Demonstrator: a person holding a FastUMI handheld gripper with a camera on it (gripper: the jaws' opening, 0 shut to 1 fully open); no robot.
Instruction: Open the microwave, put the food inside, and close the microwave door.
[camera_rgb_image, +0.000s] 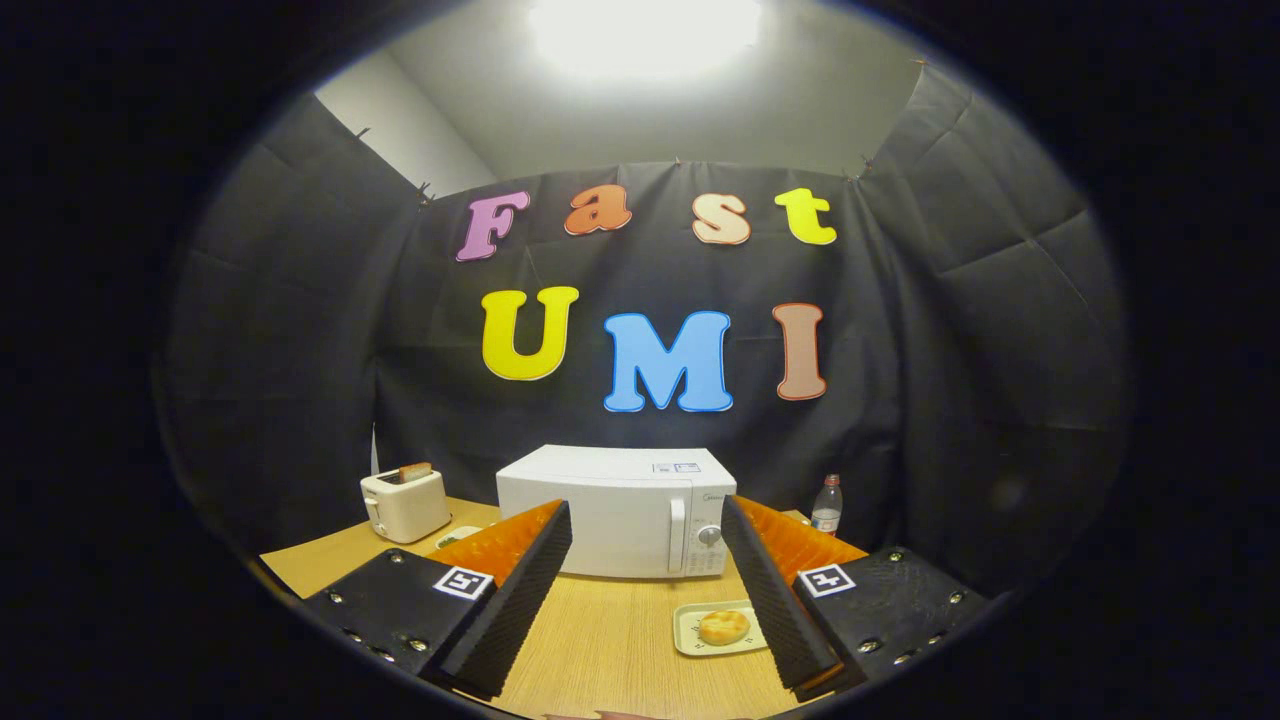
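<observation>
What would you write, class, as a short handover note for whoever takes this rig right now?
Gripper: jaws open, holding nothing, aimed at the microwave.
Microwave: on the table beyond the jaws, door shut.
Food: a bun on a small tray, on the table before the microwave, beside the right-hand finger.
Done: nothing yet.
Left: open the door, put the food inside, close the door.

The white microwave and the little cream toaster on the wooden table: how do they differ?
The white microwave is the bigger box, standing beyond the open gripper; the cream toaster is smaller and stands off to its left. The microwave's door is shut, with a handle and a knob on its front; the toaster has a slice of bread sticking out of its top. Both are pale and stand upright on the wooden table.
</observation>
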